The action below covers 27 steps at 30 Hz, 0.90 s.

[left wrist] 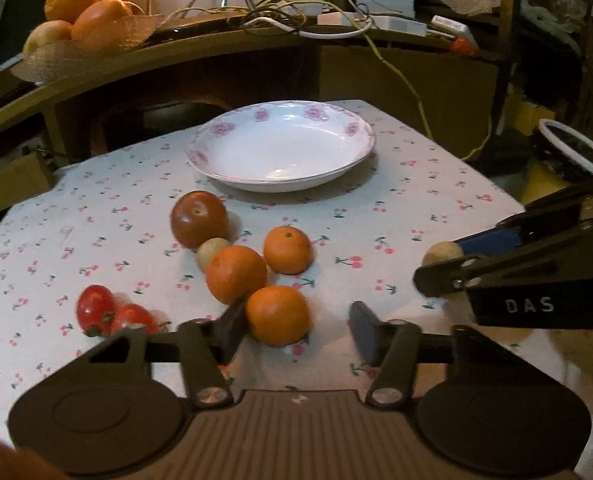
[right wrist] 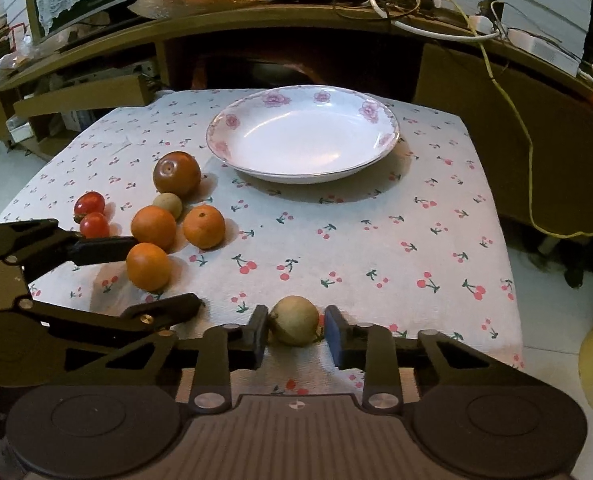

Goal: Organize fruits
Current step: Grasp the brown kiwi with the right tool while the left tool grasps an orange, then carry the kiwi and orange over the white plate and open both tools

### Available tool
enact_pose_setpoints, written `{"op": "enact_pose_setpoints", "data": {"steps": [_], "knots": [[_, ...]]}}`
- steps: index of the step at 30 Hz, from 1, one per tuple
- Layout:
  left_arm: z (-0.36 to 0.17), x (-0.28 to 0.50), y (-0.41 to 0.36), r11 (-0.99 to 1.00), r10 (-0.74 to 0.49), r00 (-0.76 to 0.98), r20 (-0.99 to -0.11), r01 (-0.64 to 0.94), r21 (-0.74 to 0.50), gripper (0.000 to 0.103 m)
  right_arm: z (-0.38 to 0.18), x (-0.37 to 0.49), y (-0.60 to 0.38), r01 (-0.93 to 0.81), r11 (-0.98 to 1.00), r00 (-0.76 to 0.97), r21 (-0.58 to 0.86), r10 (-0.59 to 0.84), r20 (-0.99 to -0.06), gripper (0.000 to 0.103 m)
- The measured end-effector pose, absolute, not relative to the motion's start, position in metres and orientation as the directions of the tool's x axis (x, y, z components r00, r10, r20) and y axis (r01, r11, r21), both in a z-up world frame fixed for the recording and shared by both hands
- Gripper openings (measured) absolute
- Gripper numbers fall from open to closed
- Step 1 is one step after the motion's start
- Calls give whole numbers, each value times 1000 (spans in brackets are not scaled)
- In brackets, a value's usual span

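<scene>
Both hands appear to be at the pick-up step, with the flowered plate [right wrist: 302, 134] bare. The left claw [left wrist: 296, 326] is spread around the nearest tangerine [left wrist: 278, 314], its left pad touching, not clamped; the right claw [right wrist: 294, 330] is released, straddling a small tan, longan-like fruit [right wrist: 294, 320] on the counter [right wrist: 376, 240]. Next, I judge, each must close gently, lift, and carry to the plate. The tangerine looks smooth, round, likely to roll.
</scene>
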<state>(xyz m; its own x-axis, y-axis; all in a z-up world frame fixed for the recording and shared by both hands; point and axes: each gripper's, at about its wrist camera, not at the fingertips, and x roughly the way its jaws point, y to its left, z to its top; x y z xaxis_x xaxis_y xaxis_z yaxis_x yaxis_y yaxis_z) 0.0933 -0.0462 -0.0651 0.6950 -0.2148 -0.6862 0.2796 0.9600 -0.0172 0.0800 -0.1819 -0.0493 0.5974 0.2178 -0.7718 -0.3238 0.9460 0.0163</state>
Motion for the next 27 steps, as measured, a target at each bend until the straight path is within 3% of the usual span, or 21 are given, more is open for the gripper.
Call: {"op": "enact_pose_setpoints", "data": {"steps": [11, 27], "knots": [[-60, 90, -45, 957, -218, 683, -697, 291, -13, 39, -46, 77, -182, -323, 946, 586, 35, 228, -777, 27], [-45, 87, -38, 959, -225, 689, -689, 282, -31, 39, -23, 81, -176, -324, 944, 628, 66, 267, -731, 27]]}}
